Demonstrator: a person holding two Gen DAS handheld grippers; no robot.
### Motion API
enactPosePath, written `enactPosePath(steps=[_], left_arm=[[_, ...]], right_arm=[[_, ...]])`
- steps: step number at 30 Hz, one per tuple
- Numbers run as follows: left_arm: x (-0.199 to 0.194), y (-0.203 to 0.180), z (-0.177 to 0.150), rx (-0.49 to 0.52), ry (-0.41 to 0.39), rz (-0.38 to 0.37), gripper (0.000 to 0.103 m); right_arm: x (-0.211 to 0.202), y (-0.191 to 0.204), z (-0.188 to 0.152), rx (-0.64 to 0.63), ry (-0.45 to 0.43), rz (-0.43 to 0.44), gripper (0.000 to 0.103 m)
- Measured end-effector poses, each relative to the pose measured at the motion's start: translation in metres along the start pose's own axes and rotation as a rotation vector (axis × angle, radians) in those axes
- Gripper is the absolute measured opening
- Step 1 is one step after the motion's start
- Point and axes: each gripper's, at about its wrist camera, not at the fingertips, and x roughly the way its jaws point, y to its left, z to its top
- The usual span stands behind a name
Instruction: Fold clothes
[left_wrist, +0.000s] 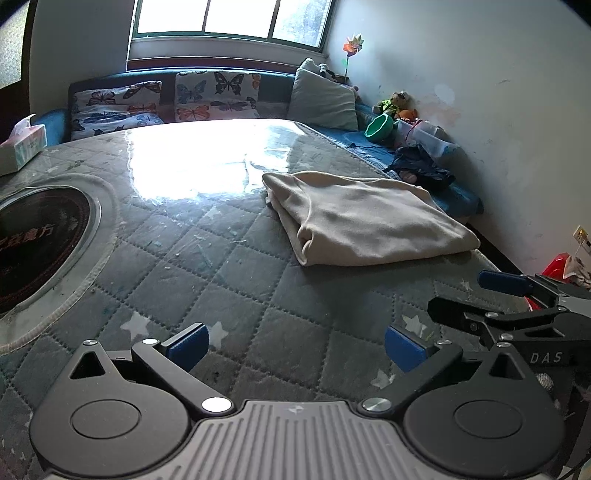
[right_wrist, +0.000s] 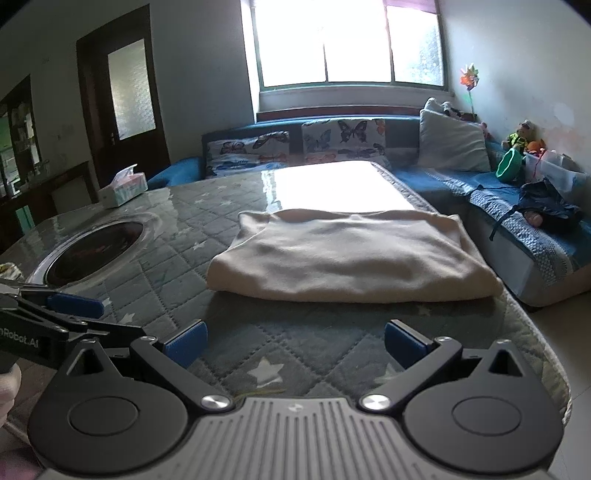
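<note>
Ahead of the left gripper (left_wrist: 296, 345), whose jaws stand spread with nothing between them, the folded beige garment (left_wrist: 365, 218) lies on the quilted counter (left_wrist: 229, 258), toward its right edge. From the right wrist, the right gripper (right_wrist: 295, 343) is likewise spread and empty, the garment just beyond it; a tissue box (right_wrist: 123, 186) sits far left.

Bare quilted table (right_wrist: 295, 343) lies open before the folded cloth (right_wrist: 351, 254); tissue box (right_wrist: 123, 184) stands well aside.
</note>
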Motion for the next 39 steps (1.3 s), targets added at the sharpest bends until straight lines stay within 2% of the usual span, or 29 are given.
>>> enactPosePath(steps=[10,39], left_arm=[[-0.005,0.004,-0.002,-0.017,-0.010,0.023,0.103],[-0.002,-0.015,-0.011,0.007,0.010,0.029,0.103]], right_arm=[[0.002,0.006,-0.004,0.007,0.034,-0.002,0.103],[-0.004,0.002,-0.013,0.030,0.026,-0.004,0.103]])
